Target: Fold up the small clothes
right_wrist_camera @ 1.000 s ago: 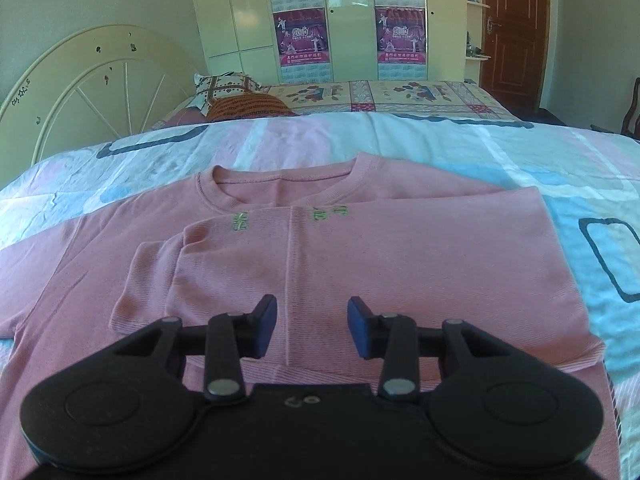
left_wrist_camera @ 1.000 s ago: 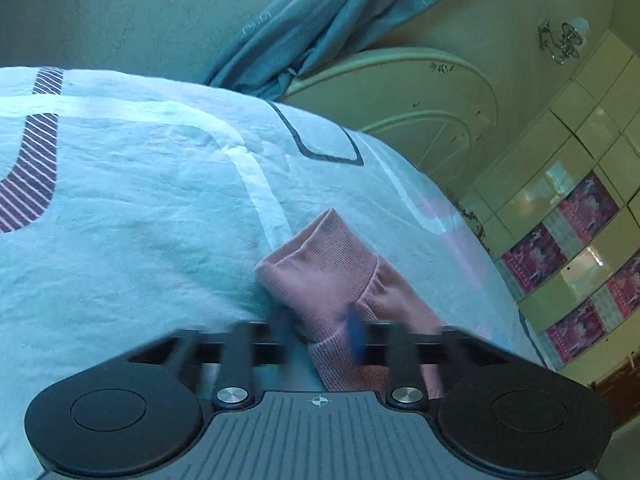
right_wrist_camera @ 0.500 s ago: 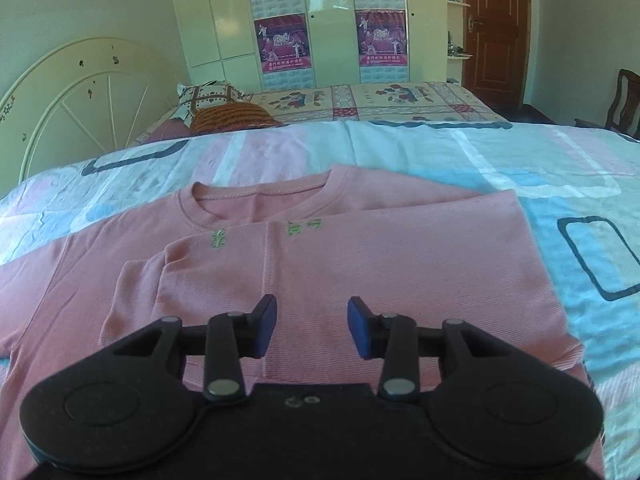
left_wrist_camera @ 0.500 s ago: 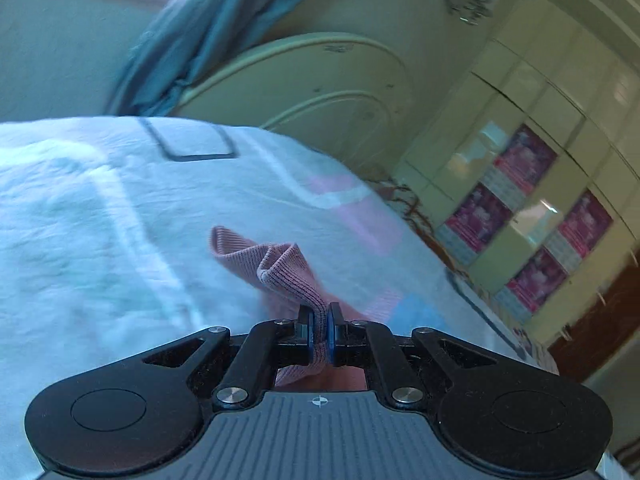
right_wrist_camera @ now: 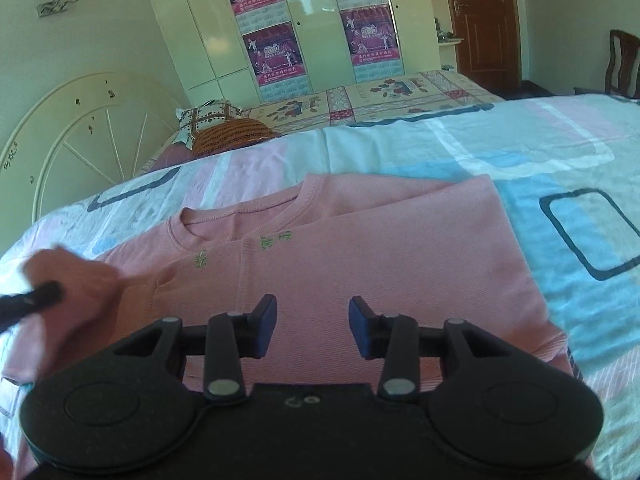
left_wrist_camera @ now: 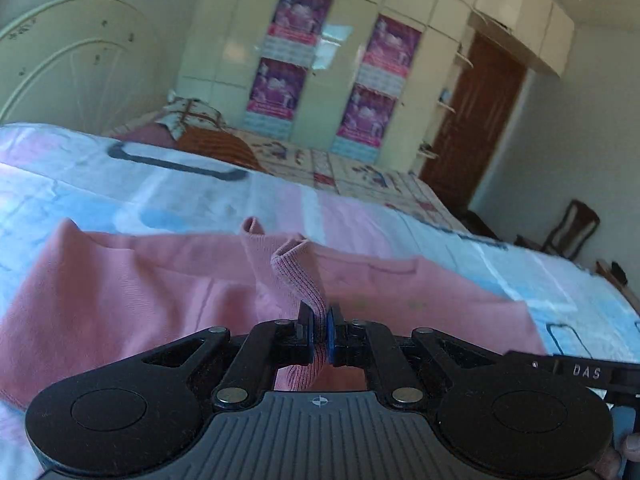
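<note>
scene: pink top [right_wrist_camera: 360, 264] is spread flat on a bed [right_wrist_camera: 520, 152] | left gripper [left_wrist_camera: 319, 334]: clamped on the ribbed cuff [left_wrist_camera: 298, 276], sleeve lifted above the body | right gripper [right_wrist_camera: 312, 326]: parted, empty, above the hem | step: left sleeve is judged mid-fold inward | next: cuff should be laid flat across the chest, then let go

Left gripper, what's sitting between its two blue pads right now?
In the left wrist view, the left gripper is shut on the ribbed cuff of the pink shirt's sleeve.
</note>
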The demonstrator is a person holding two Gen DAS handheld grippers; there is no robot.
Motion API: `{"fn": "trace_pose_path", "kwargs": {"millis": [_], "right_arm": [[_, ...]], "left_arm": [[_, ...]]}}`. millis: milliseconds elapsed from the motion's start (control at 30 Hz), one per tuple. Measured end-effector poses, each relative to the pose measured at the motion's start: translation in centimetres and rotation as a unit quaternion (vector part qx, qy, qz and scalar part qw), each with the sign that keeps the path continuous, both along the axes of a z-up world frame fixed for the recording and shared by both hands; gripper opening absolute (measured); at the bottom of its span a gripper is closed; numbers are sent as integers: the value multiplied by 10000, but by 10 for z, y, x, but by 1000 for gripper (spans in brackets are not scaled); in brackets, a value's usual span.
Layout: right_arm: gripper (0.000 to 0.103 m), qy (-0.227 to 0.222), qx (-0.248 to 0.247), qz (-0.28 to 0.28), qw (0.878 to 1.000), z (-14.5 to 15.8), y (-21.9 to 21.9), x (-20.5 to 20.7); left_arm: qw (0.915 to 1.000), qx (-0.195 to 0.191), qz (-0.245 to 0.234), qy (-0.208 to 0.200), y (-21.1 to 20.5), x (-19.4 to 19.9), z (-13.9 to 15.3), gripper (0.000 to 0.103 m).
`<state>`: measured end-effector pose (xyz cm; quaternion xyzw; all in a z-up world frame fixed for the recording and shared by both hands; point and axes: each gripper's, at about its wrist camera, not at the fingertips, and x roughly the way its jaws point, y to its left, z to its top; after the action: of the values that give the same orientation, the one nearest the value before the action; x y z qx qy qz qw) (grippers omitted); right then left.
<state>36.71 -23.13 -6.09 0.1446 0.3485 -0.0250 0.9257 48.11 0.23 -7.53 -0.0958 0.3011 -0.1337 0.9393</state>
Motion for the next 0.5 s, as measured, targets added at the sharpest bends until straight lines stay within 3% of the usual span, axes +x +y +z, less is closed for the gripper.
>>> {"fn": "trace_pose_path", "kwargs": {"millis": [67,133,200,233,267,333,367,500], "right_arm": [[41,10,114,16,9999,1,-8,-2],[44,37,293,66,9995,0,-15,-2],[63,32,542,167,9984,-1,-19,-3],[70,-4,645,215,9977,-1,-19,-3],[68,-44,749,310,9967,-1,-18,-3],[58,-13,991,537,9936,-3,-14,2],[50,20,1088,609,9922,-5,-10,4],[53,201,1407,905,9857,-14,10,18]], "left_arm": [[9991,263,-251,195,-36,-3,-6,5],[9943,489,-595,733,-58,1,-24,6],[9933,806,-632,527,-70,-13,-24,6],[9926,930,-627,465,-72,-25,-17,13],[9931,893,-634,410,-67,-31,-10,21],[9961,774,-417,109,-39,-51,3,67],[9964,814,-237,-63,-21,-65,8,75],[9901,1258,577,-229,55,-89,7,78]]}}
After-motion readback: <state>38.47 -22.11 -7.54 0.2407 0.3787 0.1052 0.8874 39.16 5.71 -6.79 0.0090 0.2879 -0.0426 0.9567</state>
